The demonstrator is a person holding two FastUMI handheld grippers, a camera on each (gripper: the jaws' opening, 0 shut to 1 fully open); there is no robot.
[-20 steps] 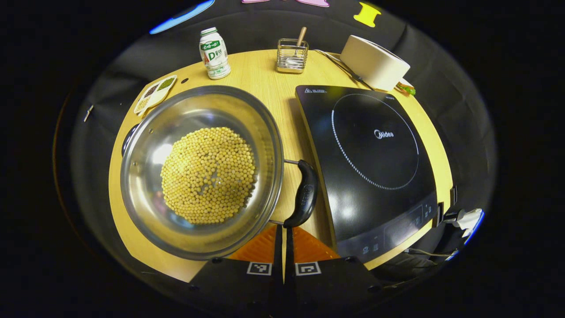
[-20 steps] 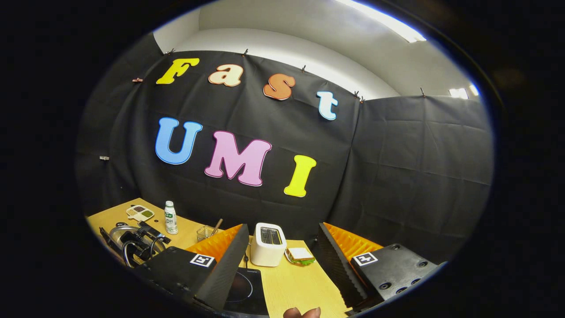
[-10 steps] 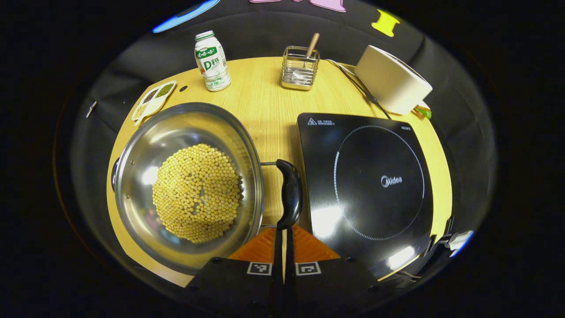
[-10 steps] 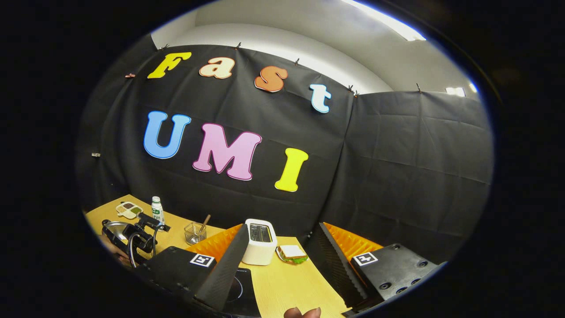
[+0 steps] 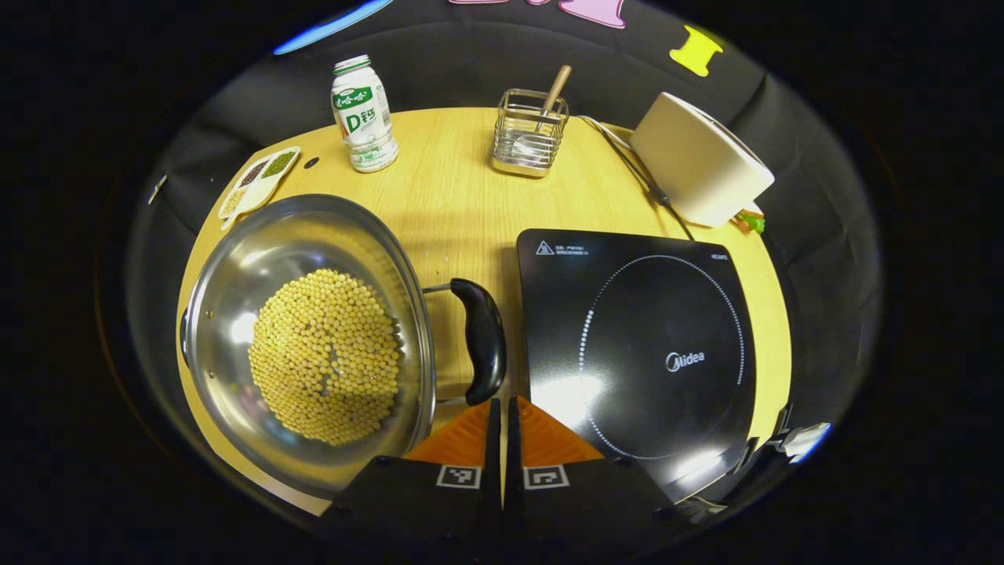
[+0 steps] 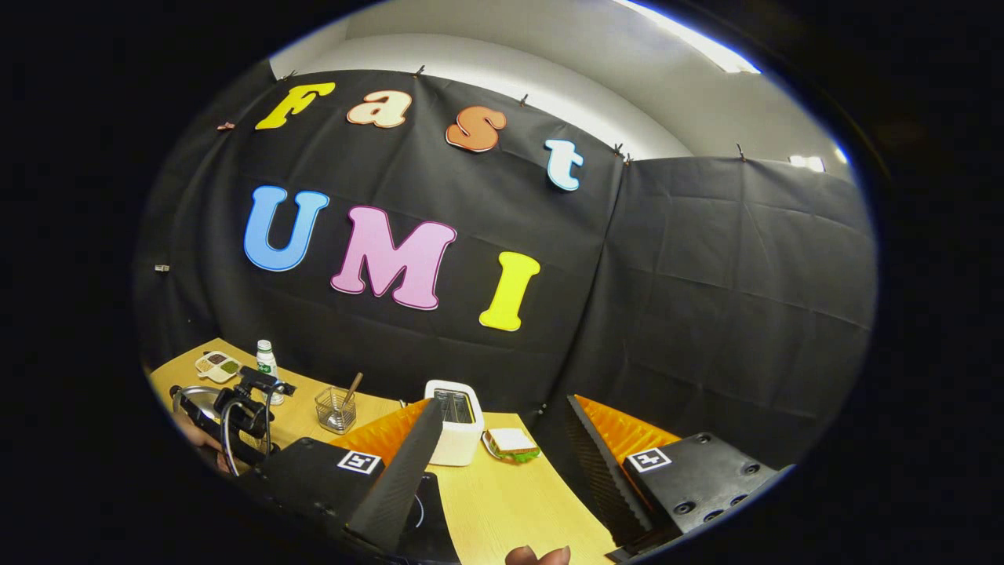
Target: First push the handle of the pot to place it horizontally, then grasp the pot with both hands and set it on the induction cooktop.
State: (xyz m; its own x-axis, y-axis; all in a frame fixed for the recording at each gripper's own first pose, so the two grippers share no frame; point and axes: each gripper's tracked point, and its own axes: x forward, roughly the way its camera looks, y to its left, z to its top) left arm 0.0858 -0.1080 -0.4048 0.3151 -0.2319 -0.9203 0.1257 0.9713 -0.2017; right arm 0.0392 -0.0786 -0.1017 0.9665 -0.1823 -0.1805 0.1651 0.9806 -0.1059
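Pot on the counter, left of the cooktop, with our left tool at its handle.

We see the pot (image 5: 306, 337), holding yellow beans (image 5: 325, 355), sitting on the counter (image 5: 463, 188) just left of the cooktop (image 5: 639, 353), not on it. Its black handle (image 5: 480, 339) lies between the pot wall and the cooktop's edge. Our left tool (image 5: 502, 404) has its fingers pressed together with nothing between them, the tips right at the handle's near end. Behind are a bottle (image 5: 361, 114), a wire holder (image 5: 529, 133), a small tray (image 5: 257, 179) and a toaster (image 5: 698, 161). Our right tool (image 6: 502, 471) is raised and spread wide, empty, facing the wall above the counter's right side, where a sandwich (image 6: 511, 443) lies by the toaster.
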